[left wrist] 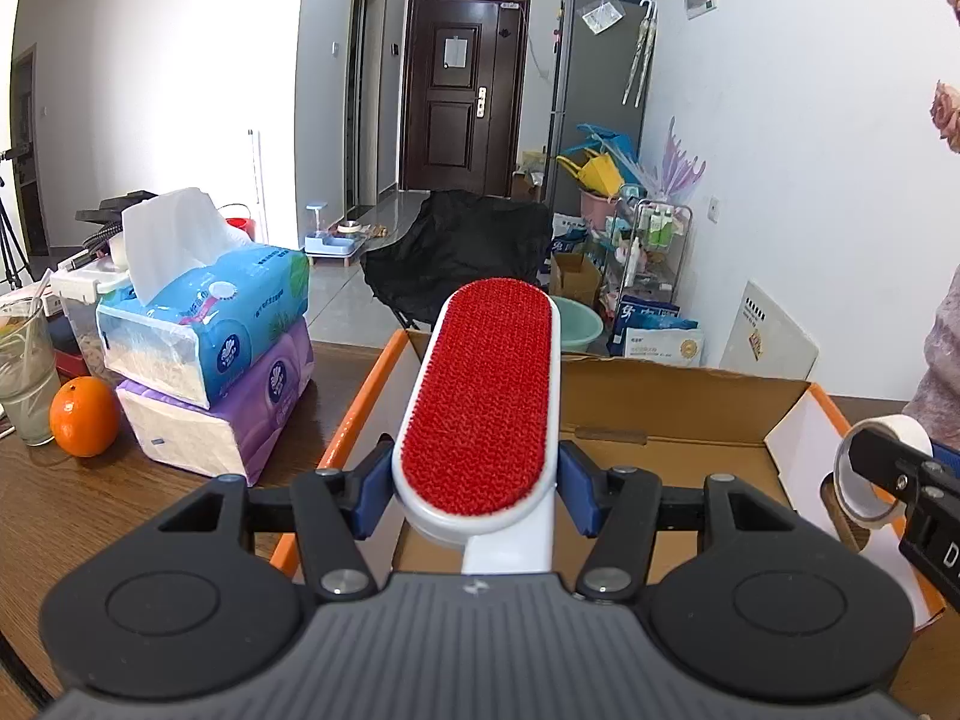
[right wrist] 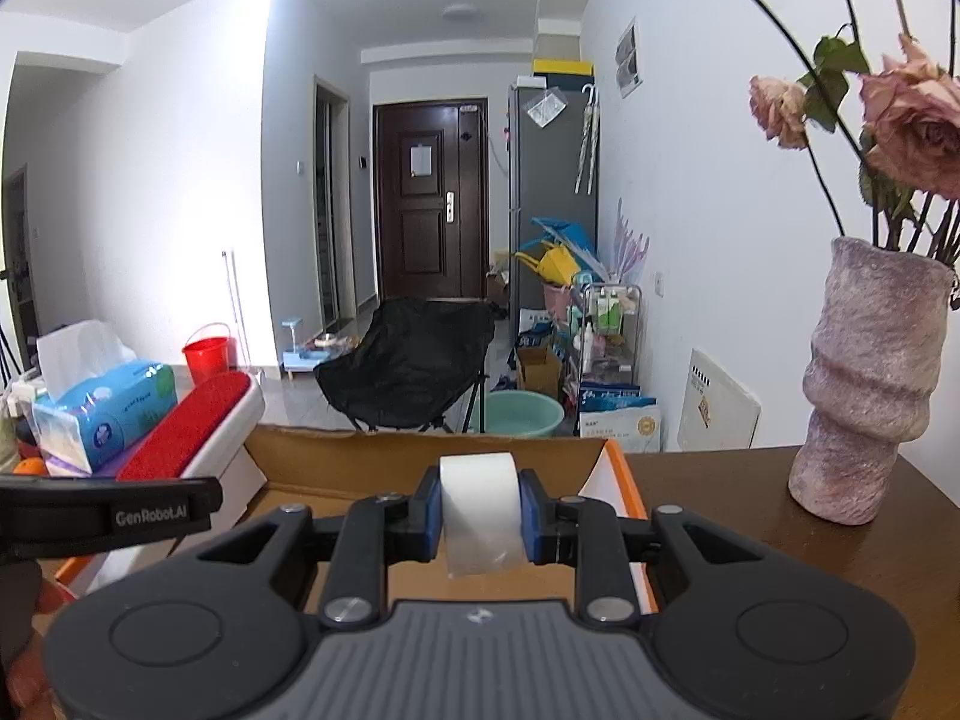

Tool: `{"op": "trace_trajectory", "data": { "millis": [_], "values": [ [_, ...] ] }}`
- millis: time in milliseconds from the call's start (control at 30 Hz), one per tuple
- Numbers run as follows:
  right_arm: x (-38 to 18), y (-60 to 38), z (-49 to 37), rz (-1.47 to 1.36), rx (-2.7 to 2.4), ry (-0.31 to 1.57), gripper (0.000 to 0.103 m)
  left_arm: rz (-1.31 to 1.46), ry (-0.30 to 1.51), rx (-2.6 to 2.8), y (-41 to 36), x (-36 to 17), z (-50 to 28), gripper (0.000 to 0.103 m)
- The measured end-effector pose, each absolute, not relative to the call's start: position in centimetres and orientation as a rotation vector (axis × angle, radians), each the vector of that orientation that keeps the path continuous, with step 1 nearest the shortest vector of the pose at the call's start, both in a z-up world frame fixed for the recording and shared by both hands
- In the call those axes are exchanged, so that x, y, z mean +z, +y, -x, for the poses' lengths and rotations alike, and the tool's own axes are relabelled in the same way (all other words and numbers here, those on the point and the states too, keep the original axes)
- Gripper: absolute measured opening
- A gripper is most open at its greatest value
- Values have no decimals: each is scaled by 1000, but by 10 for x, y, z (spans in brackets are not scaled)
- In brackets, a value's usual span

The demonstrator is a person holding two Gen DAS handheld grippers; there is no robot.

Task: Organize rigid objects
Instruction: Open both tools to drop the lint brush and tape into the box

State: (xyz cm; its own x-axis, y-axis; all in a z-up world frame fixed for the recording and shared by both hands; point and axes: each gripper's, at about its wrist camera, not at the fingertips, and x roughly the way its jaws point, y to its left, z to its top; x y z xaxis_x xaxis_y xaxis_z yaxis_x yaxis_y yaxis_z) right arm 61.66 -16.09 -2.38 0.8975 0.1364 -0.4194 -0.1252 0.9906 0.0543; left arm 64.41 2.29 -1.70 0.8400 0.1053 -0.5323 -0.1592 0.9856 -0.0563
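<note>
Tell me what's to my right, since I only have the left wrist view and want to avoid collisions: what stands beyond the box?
Observer: A mottled purple vase stands on the table right of the cardboard box.
Operator: Anything in it?
Observer: Dried pink roses on long stems.
Operator: Is the right tongs' grip on the tape firm?
Observer: The right tongs clamp the white tape roll by both flat sides.

We see the cardboard box [left wrist: 678, 420] at the table's [left wrist: 90, 516] far edge | tissue packs [left wrist: 210, 354] stacked left of it, orange [left wrist: 84, 417] further left | vase [right wrist: 864, 384] right of the box | chair [right wrist: 408, 360] behind the table.
</note>
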Motion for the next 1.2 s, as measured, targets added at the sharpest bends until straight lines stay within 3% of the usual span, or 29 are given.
{"op": "trace_trajectory", "data": {
  "millis": [367,400,467,500,533,633,1200],
  "values": [
    [-36,-161,-628,-8,118,512,25,63,606,135,22,-19,-650,61],
    [-37,-161,-628,-5,110,517,31,57,619,145,21,-19,-650,64],
    [-37,-161,-628,-4,89,529,56,42,616,165,20,-15,-646,84],
    [-36,-161,-627,-3,76,525,77,40,601,173,20,-11,-643,88],
    [-35,-162,-625,0,62,517,93,41,582,185,21,-6,-638,103],
    [-31,-163,-621,19,32,493,103,46,552,205,26,5,-626,103],
    [-33,-165,-617,32,50,507,103,34,572,191,24,2,-620,103]
  ]
}}
